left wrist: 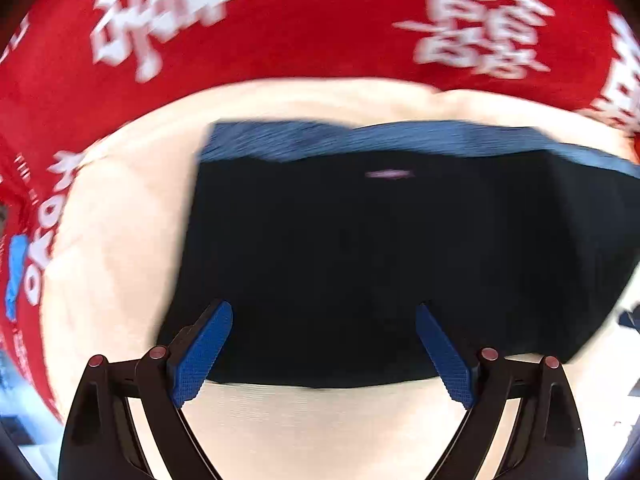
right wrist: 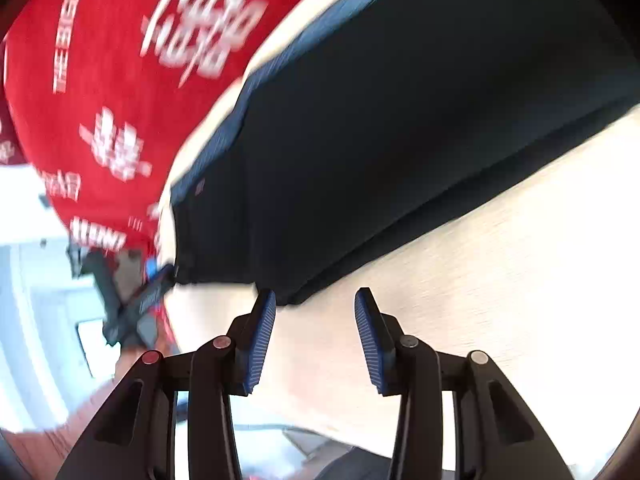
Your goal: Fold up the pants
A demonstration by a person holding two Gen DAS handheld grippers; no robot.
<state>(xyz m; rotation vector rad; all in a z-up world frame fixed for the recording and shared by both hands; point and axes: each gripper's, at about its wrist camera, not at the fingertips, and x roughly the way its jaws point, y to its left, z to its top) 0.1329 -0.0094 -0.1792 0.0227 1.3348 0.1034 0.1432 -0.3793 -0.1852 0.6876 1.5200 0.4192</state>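
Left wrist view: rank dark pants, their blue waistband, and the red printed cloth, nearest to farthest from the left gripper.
From the left gripper:
1. Dark pants, folded, directly ahead between the open fingers.
2. Blue waistband, along the pants' far edge.
3. Red printed cloth, beyond the pale table surface, across the top of the view.

A cream table top [left wrist: 320, 420] meets a red cloth [left wrist: 320, 20] (white lettering, blurred).

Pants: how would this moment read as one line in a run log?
pants: folded, lying flat on cream surface | left tool: open, empty, over pants | right tool: open, empty, beside pants' edge
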